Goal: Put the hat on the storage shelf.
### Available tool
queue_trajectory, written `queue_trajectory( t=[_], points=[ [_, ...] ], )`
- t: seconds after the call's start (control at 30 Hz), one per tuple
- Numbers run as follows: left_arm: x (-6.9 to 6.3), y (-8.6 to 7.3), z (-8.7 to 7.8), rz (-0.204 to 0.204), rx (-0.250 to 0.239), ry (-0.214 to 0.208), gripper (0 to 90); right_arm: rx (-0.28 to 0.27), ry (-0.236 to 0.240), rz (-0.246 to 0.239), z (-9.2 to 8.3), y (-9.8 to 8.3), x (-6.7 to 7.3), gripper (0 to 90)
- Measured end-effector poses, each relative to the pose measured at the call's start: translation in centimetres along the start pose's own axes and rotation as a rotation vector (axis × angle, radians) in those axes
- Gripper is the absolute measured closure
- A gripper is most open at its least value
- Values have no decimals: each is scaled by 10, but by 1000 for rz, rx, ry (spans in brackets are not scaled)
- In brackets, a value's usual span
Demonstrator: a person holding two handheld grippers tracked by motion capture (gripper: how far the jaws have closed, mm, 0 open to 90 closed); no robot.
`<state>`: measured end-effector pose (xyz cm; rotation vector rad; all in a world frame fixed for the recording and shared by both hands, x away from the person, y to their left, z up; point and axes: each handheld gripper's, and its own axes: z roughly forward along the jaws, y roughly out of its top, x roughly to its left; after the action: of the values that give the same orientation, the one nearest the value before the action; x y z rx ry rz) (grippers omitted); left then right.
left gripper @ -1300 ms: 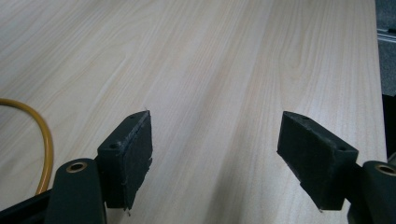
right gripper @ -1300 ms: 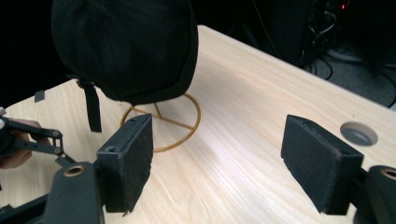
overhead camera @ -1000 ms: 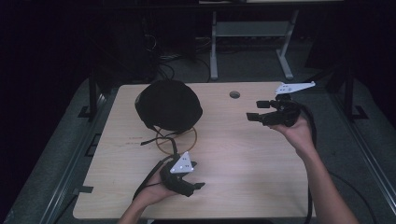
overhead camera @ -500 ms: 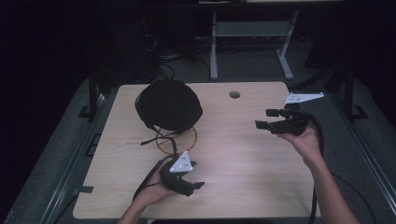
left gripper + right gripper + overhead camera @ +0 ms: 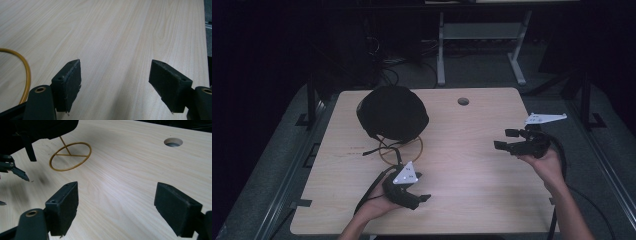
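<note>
Since a second ago the right tool (image 5: 506,139) has drawn back from over the desk's middle toward the right edge and come lower, while the left tool (image 5: 419,186) has stayed where it was near the front edge. In the right gripper view the right tool (image 5: 116,207) has its jaws standing wide apart with only bare wood between them, gripping nothing; its grey three-cornered plate (image 5: 544,118) juts out past the desk's right edge in the high view. The left tool (image 5: 115,85) is likewise spread wide in its own view and holds nothing (light grain runs straight through the gap). Just beside the left tool, toward the far side, lies a yellow wire ring (image 5: 401,148), flat on the desk (image 5: 472,165), with a crossbar and a thin stem that show best in the right gripper view (image 5: 70,156); a short arc of the ring (image 5: 26,67) curves past the left jaw in the left gripper view. Neither tool touches the ring, and the right tool is well apart from it. Behind the ring, overlapping its far rim, sits a black domed cap (image 5: 392,112) with a dark strap trailing toward the left. Farther back, a round cable hole (image 5: 463,101) opens in the desk near its far edge.
</note>
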<state>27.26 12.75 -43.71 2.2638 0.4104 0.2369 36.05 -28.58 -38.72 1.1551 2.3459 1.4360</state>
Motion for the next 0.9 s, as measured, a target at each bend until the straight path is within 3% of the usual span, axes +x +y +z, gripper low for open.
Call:
queue_trajectory(
  t=[0.53, 0.9],
  points=[
    [1, 0, 0, -5, 2, 5, 248, 30, -2, 25, -5, -33, -4, 186],
    [1, -1, -1, 1, 7, 5, 248, 40, 0, 21, -10, -54, 2, 186]
  ],
)
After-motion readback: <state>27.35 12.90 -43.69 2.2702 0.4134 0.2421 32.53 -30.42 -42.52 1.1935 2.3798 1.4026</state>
